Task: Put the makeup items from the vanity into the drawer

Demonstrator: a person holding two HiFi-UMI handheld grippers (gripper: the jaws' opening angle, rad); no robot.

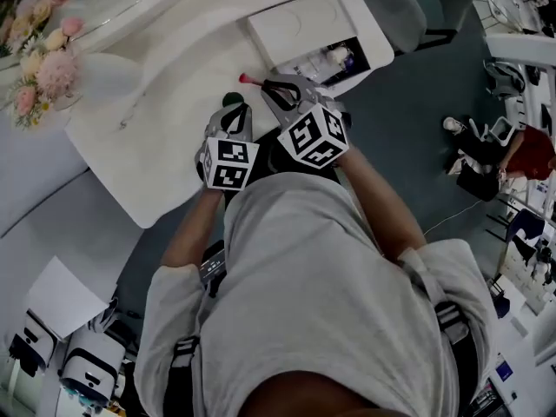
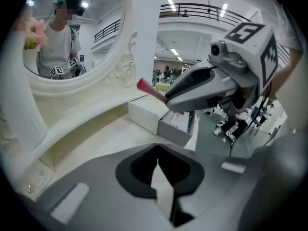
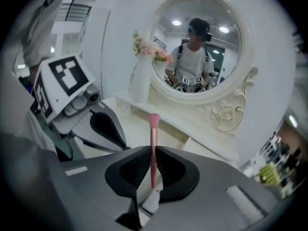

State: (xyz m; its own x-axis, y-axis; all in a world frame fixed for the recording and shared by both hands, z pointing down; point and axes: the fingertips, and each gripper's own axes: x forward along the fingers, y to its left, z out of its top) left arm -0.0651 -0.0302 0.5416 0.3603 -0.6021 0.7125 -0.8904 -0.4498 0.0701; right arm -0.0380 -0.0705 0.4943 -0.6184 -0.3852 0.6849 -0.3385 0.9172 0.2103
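Firmly, right gripper [image 3: 152, 154] jaws pinch a slim pink brush [image 3: 153, 134], bristles forward; left gripper [image 2: 158, 159] jaws closed.

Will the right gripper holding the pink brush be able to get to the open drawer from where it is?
Probably yes. The right gripper, shut on the pink brush, is close beside the open drawer, and nothing seems to stand between them.

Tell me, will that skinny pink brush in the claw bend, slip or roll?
Probably light and stiff: the pink makeup brush stands straight out of the right claw without drooping. Its slim round handle looks smooth, so it might roll on the vanity top or slip in a loose pinch.
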